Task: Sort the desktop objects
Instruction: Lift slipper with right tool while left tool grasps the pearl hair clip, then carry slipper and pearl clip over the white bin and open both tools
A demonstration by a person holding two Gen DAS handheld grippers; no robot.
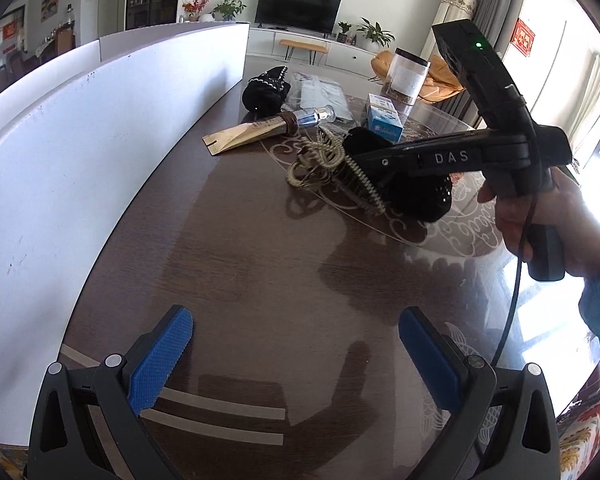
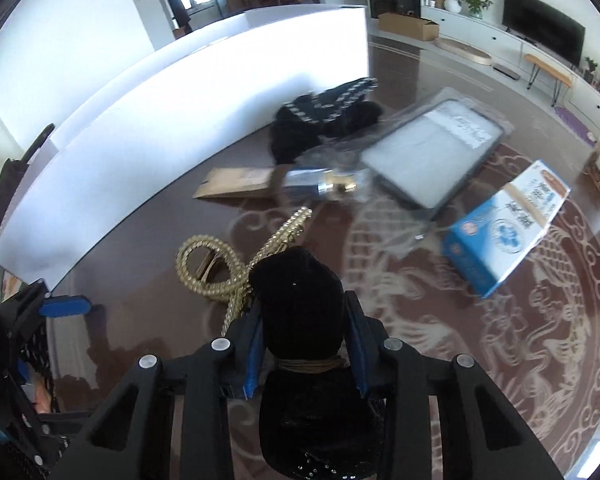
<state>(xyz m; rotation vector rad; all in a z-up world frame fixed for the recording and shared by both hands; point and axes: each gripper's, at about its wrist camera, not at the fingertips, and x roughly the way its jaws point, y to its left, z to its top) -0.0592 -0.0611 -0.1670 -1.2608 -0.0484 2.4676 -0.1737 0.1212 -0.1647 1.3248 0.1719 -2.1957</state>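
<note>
Here, from the left wrist, the left tool [image 1: 296, 354] hangs wide and empty over the dark glossy worktop [image 1: 260, 280], well short of the coiled gold chain strap [image 1: 320, 160]. The right tool [image 1: 364, 160] reaches in just beside that chain. From the right wrist, the right tool [image 2: 304, 344] is closed narrow on a black fuzzy pouch bound with brown cord [image 2: 300, 300], just this side of the chain [image 2: 220, 264]. Lift straight and slowly, I judge, so the chain trails free without snagging.
</note>
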